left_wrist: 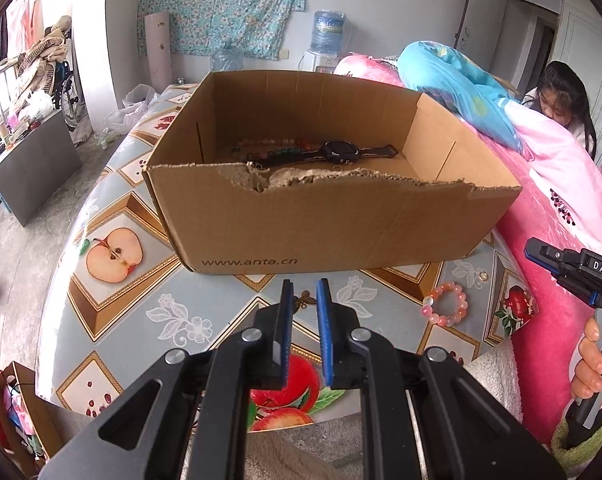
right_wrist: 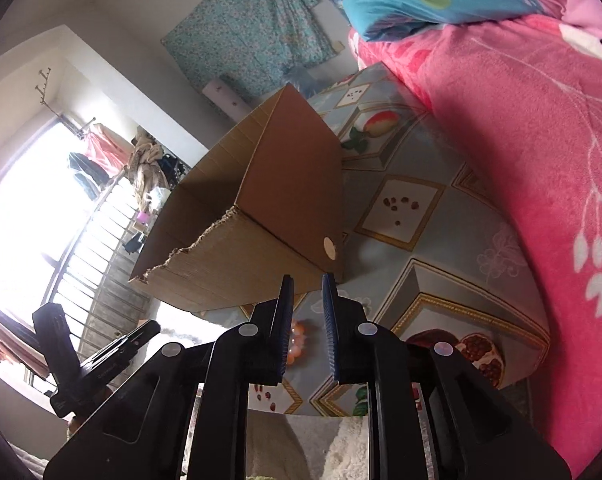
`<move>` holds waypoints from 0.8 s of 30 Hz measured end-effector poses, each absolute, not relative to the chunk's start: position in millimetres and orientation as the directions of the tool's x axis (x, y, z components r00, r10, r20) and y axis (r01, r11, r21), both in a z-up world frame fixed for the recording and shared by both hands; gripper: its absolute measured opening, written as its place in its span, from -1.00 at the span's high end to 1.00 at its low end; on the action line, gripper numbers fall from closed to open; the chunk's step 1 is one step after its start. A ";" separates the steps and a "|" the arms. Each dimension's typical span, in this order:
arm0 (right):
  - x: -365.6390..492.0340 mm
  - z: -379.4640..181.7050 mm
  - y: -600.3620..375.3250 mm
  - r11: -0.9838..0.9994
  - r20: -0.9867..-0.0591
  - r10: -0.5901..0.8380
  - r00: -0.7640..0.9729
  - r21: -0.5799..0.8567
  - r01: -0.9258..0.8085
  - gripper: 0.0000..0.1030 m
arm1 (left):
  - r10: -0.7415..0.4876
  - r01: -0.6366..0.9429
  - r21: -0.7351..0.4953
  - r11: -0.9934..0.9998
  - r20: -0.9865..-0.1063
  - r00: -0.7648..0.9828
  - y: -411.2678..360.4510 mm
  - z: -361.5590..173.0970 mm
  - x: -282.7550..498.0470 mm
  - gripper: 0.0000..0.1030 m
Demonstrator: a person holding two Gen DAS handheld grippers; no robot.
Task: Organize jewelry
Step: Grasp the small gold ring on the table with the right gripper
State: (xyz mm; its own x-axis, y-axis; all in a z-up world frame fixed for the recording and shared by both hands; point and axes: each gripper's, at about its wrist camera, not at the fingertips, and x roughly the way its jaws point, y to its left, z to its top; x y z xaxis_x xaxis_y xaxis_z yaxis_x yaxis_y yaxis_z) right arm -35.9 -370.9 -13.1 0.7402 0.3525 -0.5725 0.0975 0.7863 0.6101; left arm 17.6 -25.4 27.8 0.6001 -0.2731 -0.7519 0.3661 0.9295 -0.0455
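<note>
right gripper (right_wrist: 307, 284) hanging slightly parted, empty | left gripper (left_wrist: 305, 285) narrowly parted, empty | pink bracelet (left_wrist: 445, 305) lying near counter (left_wrist: 149, 304) edge by bed | risk: beads rolling off, slipping the grip

left gripper (left_wrist: 305, 292): narrow gap, empty | right gripper (right_wrist: 307, 286): slightly parted, empty

Pink bead bracelet (left_wrist: 445, 305) flat on table beside watch-holding cardboard box (left_wrist: 321, 220)

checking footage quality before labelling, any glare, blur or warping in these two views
Left wrist view: even light, sharp; the cardboard box and pink bead bracelet read clearly, though fisheye bends the table edge and the corners go dark. Right wrist view: the window is blown out white, the box looks tilted and softer, and the bracelet is blurred behind a finger.
</note>
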 end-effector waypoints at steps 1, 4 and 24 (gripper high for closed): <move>-35.6 -15.5 -367.9 0.811 -0.595 0.329 0.733 0.576 0.103 0.53 | -0.272 0.367 -0.047 0.929 -0.758 0.593 -25.7 23.6 18.1 0.78; -34.0 -20.8 -352.2 0.888 -0.646 0.250 0.721 0.449 0.095 0.40 | -0.275 0.370 -0.059 0.927 -0.778 0.565 -27.8 12.1 18.6 0.78; -18.9 -42.1 -308.3 0.987 -0.710 0.121 0.694 0.012 -0.160 0.53 | -0.283 0.402 -0.060 0.914 -0.804 0.523 -46.0 -7.2 30.4 0.78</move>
